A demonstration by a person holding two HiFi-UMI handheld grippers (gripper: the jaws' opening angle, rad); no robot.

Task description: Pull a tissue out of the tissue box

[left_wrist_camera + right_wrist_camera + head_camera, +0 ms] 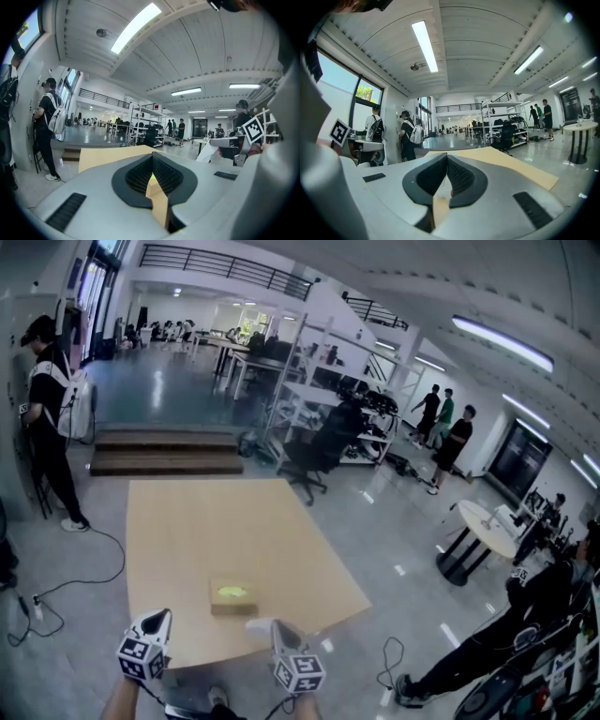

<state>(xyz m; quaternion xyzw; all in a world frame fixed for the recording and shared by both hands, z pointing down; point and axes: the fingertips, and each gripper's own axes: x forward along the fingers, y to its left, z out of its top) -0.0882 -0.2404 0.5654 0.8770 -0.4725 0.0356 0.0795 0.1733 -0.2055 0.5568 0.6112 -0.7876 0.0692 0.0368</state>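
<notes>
Box (233,597), long axis left-right, lies just beyond both grippers, with the right gripper (276,626) nearer it, jaws closed on what looks like a white tissue (258,623), and the left gripper (163,617) closed and empty.

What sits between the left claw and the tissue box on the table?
Nothing. In the head view, only bare tabletop separates the left claw from the tissue box.

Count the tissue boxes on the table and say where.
1. The tissue box lies near the table's near edge, just ahead of the left gripper and the right gripper, which holds a white tissue. No other shows.
</notes>
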